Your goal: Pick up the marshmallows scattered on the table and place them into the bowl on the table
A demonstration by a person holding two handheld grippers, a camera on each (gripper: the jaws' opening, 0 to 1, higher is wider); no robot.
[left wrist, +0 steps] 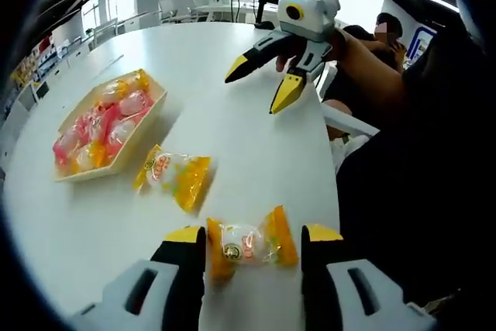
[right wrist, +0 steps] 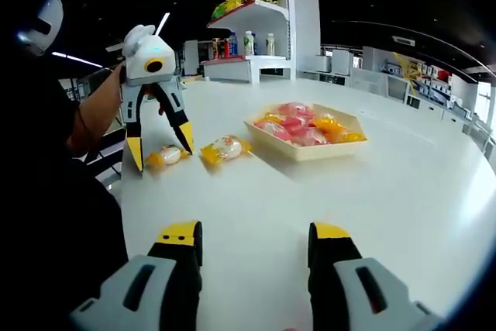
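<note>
Between the spread jaws of the left gripper lies a yellow-wrapped marshmallow on the white table, not yet clamped. Just beyond it lies a second wrapped marshmallow, then the wooden bowl holding more. Right gripper hangs wide open and holds nothing. Around stand office desks and a snack shelf.

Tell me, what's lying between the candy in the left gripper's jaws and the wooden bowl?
One more wrapped marshmallow lies on the table between the near marshmallow and the bowl, seen in the left gripper view.
</note>
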